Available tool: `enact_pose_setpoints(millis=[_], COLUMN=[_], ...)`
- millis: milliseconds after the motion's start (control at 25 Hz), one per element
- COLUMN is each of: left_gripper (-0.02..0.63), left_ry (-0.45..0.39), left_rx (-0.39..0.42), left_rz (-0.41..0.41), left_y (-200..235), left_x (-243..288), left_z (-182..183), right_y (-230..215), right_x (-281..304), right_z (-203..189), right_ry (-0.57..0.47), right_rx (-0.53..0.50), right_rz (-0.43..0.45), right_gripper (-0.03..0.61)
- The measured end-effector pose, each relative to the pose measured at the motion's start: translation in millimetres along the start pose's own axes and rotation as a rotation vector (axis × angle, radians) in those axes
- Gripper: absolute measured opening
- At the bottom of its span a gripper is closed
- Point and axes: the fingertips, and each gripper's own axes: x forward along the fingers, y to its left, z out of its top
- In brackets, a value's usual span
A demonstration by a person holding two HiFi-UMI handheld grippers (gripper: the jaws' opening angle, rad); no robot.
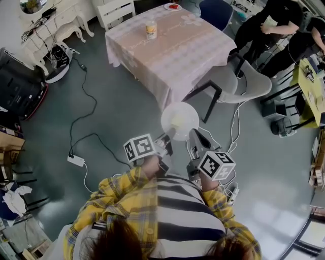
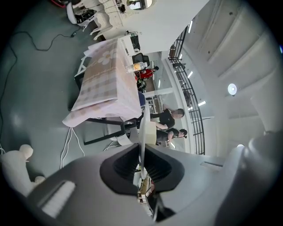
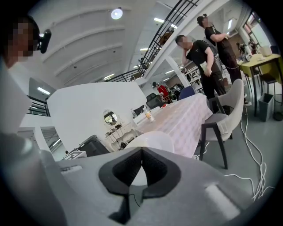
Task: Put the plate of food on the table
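My left fingers (image 1: 165, 139) (image 2: 124, 166) are pinching the rim of the white plate (image 1: 180, 120) (image 2: 142, 126). In the left gripper view the rim runs edge-on straight between the two dark pads, which press on it from either side. A pale lump of food (image 1: 177, 121) lies on the plate.

My right fingers (image 1: 197, 138) (image 3: 126, 170) are pressed together with nothing between them. Their tips meet just short of the plate (image 3: 149, 137), at the side of it away from my left fingers.

The plate is not on the table (image 1: 172, 48) (image 2: 102, 77) (image 3: 182, 118). It hangs over the floor, in front of the table's near corner, between that corner and me.

On the table's checked cloth a bottle (image 1: 151, 29) (image 3: 149, 116) stands near the far side, and a small dish with something red (image 1: 172, 6) sits at the far edge. A grey chair (image 1: 229, 84) (image 3: 226, 115) stands just beside the table's right side. Two people in black (image 3: 203, 55) are beyond the table on that same side.
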Motion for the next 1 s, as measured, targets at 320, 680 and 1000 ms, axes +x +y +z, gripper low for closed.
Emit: enact_pose_setpoints(millis=[320, 680, 1000], left_gripper=[0.008, 0.009, 0.008], left_ry=[0.026, -0.002, -0.058], left_rx=[0.021, -0.008, -0.004], left_rz=[0.013, 0.03, 0.038], left_y=[10.2, 14.6, 2.6], left_x=[-3.3, 34.8, 101.3], left_z=[34.3, 62.7, 86.7], right_y=[6.6, -18.1, -57.5], right_x=[34.3, 63.5, 97.8], right_z=[8.5, 28.8, 75.9], right_ry=[-0.016, 0.012, 0.039], right_rx=[-0.006, -0.003, -0.032], right_rz=[-0.034, -0.034, 0.029], right_gripper=[-0.003, -0.003, -0.003])
